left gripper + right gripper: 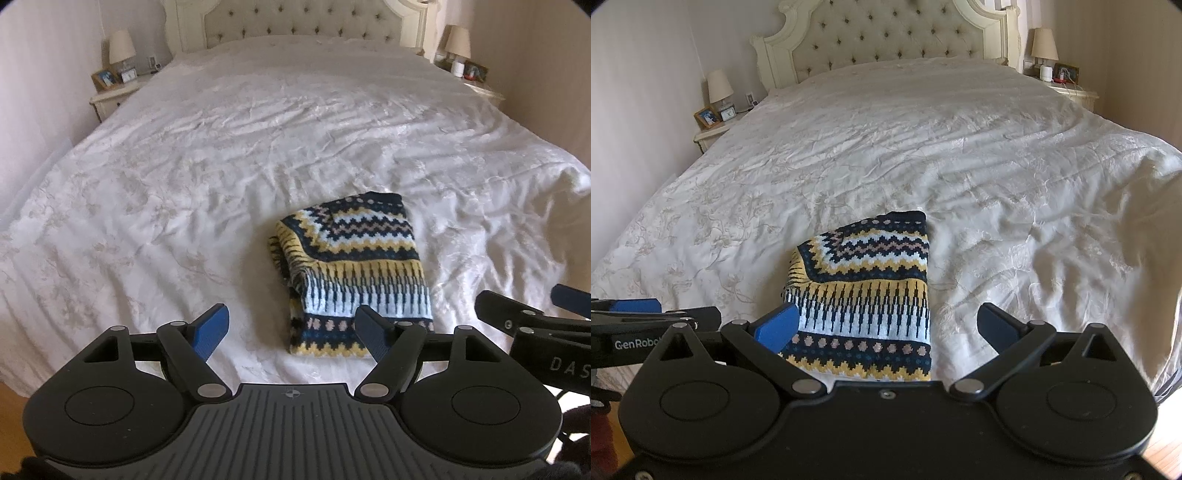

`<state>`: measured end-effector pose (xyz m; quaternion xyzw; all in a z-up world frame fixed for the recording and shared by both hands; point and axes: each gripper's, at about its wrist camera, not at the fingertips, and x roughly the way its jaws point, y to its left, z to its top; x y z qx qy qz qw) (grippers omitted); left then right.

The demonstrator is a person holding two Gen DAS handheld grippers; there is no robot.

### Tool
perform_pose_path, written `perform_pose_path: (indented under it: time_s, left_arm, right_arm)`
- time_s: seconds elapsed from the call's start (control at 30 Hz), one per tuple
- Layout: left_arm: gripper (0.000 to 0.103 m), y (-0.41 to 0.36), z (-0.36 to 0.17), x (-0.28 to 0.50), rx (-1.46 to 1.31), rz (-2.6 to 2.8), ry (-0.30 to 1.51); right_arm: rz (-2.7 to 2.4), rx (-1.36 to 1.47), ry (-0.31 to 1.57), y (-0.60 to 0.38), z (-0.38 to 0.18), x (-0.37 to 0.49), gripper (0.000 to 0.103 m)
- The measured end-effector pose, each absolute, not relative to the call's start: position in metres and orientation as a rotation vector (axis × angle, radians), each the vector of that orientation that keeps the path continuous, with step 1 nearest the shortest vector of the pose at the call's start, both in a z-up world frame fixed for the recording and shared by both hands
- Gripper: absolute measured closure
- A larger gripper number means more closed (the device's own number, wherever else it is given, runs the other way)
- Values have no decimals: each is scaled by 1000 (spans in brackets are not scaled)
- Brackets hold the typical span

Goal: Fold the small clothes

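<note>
1. Knitted navy, yellow and pale-blue zigzag sweater point(351, 280) lies folded compactly on our white bedspread point(184, 184), seemingly finished.
2. We hold the left gripper point(295, 334) and right gripper point(886, 328) spread wide, both empty, hovering near its front edge.

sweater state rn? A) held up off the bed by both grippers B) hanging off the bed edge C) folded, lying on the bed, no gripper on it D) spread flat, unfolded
C: the sweater lies folded in a compact rectangle on the bed, and the left gripper and right gripper stand open, gripping nothing.
</note>
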<state>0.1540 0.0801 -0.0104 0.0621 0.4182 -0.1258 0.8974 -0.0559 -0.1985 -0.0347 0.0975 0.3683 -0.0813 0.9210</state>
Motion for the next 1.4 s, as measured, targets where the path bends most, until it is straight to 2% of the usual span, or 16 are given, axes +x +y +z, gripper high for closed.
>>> perform_pose_path:
  time_s: [0.57,1.4]
  left_arm:
    - [28,81,-22,153,158,-282,955]
    - [28,84,-22,140,180,-312,961]
  right_arm:
    - [-205,236,755,-195,-35,-64,1]
    - [-215,237,744,-181,-31,-78,1]
